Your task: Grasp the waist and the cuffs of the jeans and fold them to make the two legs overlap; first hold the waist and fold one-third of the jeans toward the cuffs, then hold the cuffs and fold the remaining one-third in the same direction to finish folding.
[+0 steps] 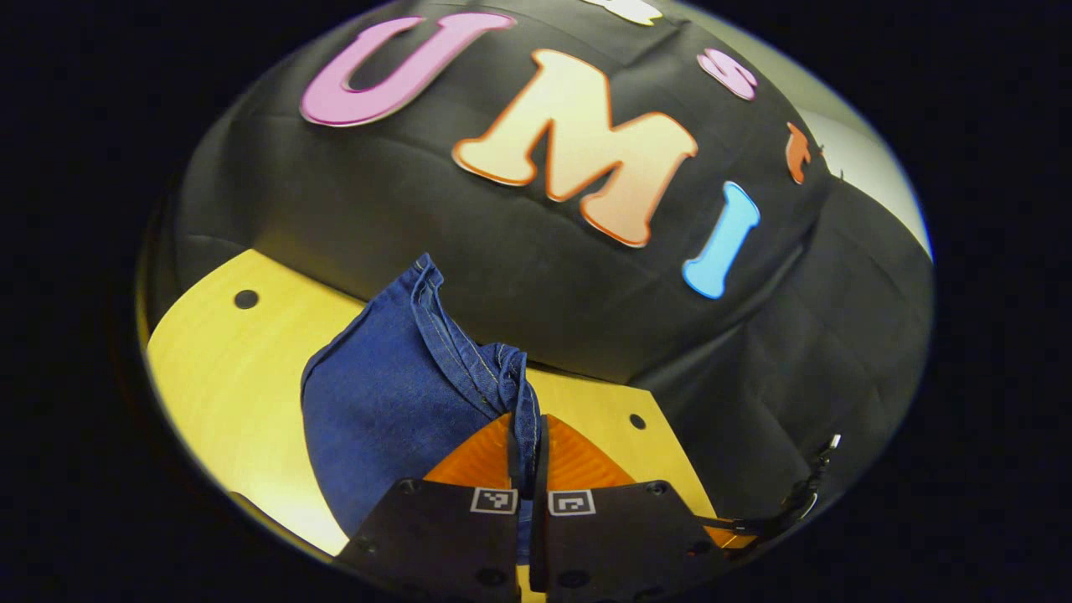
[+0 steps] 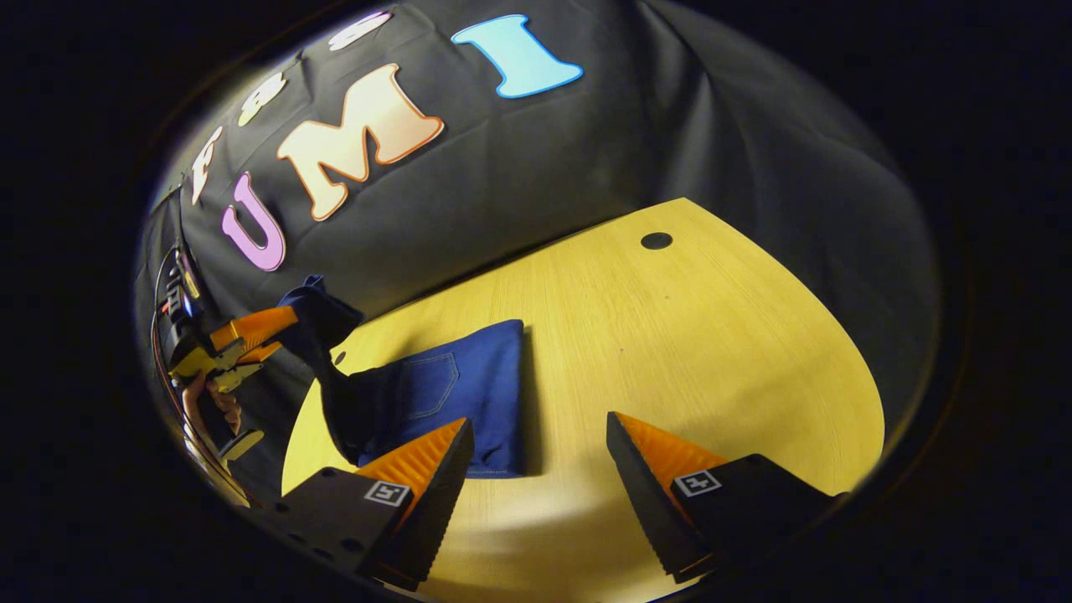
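In the left gripper view, the left gripper at bottom centre is clamped on a bunched hem of the jeans, which rise toward the upper left of the frame over the yellow wooden table. A dark hole marks the tabletop at left.

In the right gripper view, the right gripper hangs with fingers spread wide, holding nothing. The folded jeans lie lower left of centre, pocket up, their lifted end running up-left. Another hole sits upper right.
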The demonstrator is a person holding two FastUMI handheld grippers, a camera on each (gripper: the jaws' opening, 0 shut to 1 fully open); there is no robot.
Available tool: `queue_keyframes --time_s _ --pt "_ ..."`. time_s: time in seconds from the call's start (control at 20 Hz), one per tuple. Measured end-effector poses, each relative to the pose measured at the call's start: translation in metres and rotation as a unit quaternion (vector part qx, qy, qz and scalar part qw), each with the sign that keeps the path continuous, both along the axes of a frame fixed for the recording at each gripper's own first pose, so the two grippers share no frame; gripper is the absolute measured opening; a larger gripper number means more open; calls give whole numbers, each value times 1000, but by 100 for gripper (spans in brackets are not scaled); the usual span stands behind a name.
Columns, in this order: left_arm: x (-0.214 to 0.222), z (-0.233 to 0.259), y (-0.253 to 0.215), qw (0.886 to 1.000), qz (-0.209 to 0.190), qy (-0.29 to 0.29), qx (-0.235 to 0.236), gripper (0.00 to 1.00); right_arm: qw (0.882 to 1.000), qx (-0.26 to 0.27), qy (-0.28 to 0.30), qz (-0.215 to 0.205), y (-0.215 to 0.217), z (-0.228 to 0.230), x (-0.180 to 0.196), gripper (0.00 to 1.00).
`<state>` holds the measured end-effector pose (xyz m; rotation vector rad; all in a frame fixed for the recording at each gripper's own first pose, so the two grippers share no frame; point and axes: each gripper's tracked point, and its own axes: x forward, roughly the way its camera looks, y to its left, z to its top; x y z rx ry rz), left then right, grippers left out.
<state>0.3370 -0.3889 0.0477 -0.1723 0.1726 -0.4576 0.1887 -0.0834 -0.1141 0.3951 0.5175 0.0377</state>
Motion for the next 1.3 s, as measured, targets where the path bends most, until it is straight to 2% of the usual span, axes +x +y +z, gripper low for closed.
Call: queue_keyframes --time_s 0.05,0.1,0.15,0.2,0.45,0.55,0.6,0.75,0.85,0.9,1.0,1.3 --pt "0 -7 -14 1000 -9 1 22 0 1000 6 -1 -1 -2 -2 -1 98" --pt "-1 -18 -26 999 -15 3 49 0 1000 10 -1 -1 -4 -3 -2 93" --pt "-2 -33 -36 996 -22 8 81 0 1000 13 0 -1 -6 -6 -4 93" --pt "-5 -50 -44 993 -30 11 114 0 1000 16 2 -2 -8 -8 -4 98" --pt "-27 -154 -45 968 -40 45 245 0 1000 23 11 -2 -15 -20 -14 98" --pt "-32 -185 -42 957 -43 50 284 4 1000 20 14 1 -17 -23 -17 98" --pt "-35 -196 -43 952 -48 54 297 13 1000 18 14 2 -17 -23 -18 98" --pt "-62 -223 -64 947 -95 75 298 42 1000 15 15 9 -10 -24 -21 98" --pt "-82 -213 -77 949 -127 62 281 79 1000 12 10 12 -2 -20 -24 98" --pt "-90 -204 -79 951 -135 51 272 88 1000 13 6 13 4 -16 -25 98" --pt "-103 -180 -66 954 -129 27 270 91 1000 15 -7 14 18 -5 -27 98" --pt "-114 -127 37 954 -63 -23 292 90 998 28 -62 9 77 41 -41 98"
